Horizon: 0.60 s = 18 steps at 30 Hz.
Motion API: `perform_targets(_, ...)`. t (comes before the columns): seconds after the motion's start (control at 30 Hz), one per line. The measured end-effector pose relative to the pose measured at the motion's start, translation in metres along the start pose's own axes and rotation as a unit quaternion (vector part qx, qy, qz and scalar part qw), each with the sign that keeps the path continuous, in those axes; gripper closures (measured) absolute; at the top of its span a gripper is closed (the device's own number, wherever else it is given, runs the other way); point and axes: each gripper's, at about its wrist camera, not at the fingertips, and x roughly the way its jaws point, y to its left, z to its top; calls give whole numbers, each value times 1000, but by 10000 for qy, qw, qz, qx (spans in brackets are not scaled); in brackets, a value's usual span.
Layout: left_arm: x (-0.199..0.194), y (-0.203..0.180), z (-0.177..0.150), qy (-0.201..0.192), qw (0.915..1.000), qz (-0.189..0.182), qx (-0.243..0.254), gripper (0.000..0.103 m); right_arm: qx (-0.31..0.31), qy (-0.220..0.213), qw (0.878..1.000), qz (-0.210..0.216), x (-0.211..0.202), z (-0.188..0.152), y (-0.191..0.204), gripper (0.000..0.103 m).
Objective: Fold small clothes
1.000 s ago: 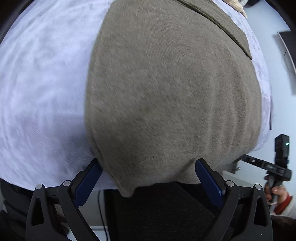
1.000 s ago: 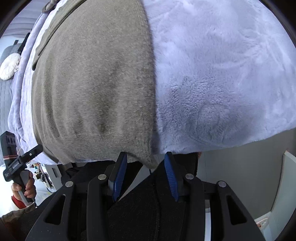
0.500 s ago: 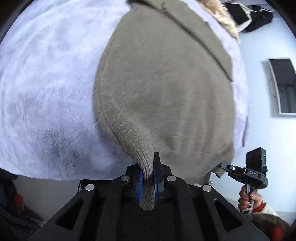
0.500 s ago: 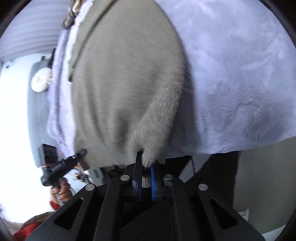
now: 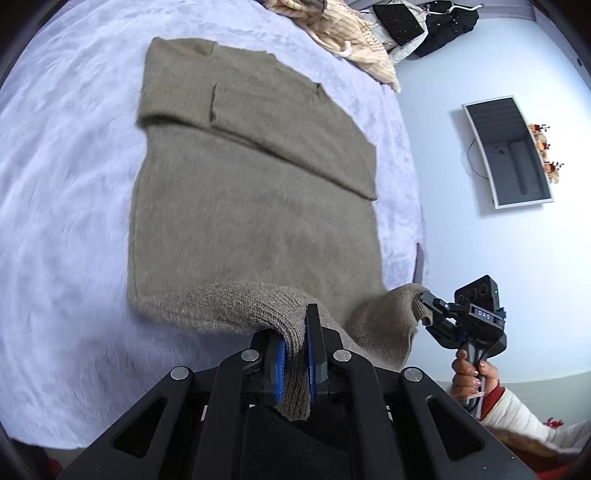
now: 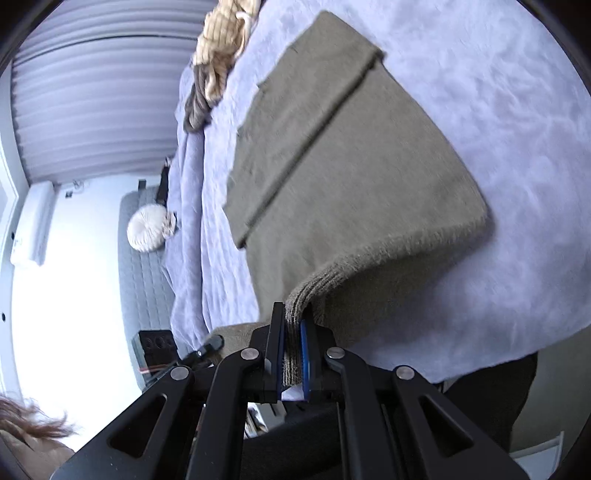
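Olive-brown fuzzy knit, the sweater (image 5: 251, 206) fills the middle of the left wrist view, lying on a pale lilac plush blanket (image 5: 66, 229). Its far end, toward the top of the frame, is folded over in a flat band with a straight edge running across the body. The near hem is ribbed and raised off the blanket at two corners, sagging between them.

The left hand-held gripper (image 5: 295, 354) at bottom centre is pressed together on one hem corner, a tongue of ribbed knit hanging down between its blue pads (image 5: 281, 369). At the lower right of that frame the right hand-held gripper (image 5: 424, 306), held in a hand (image 5: 469, 373), pinches the other corner.

In the right wrist view the sweater (image 6: 351, 177) spreads from centre to upper right, and the right hand-held gripper (image 6: 293, 350) clamps the ribbed hem at bottom centre. A cream knit pile (image 5: 343, 33) sits at the top of the left view.
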Motion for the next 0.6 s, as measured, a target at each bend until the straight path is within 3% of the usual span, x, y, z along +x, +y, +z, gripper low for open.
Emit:
perform_targets(0.13, -7, -8, 35, 16, 9996, 62, 257, 93, 163, -417, 9987, 262, -3, 18, 23, 96)
perform_targets(0.3, -23, -10, 68, -230, 9994, 72, 230, 93, 134, -552, 9971, 511, 3, 53, 49, 96)
perform_targets(0.6, -10, -27, 148, -1018, 9929, 607, -12, 93, -196, -416, 9967, 675, 19, 163, 87, 96)
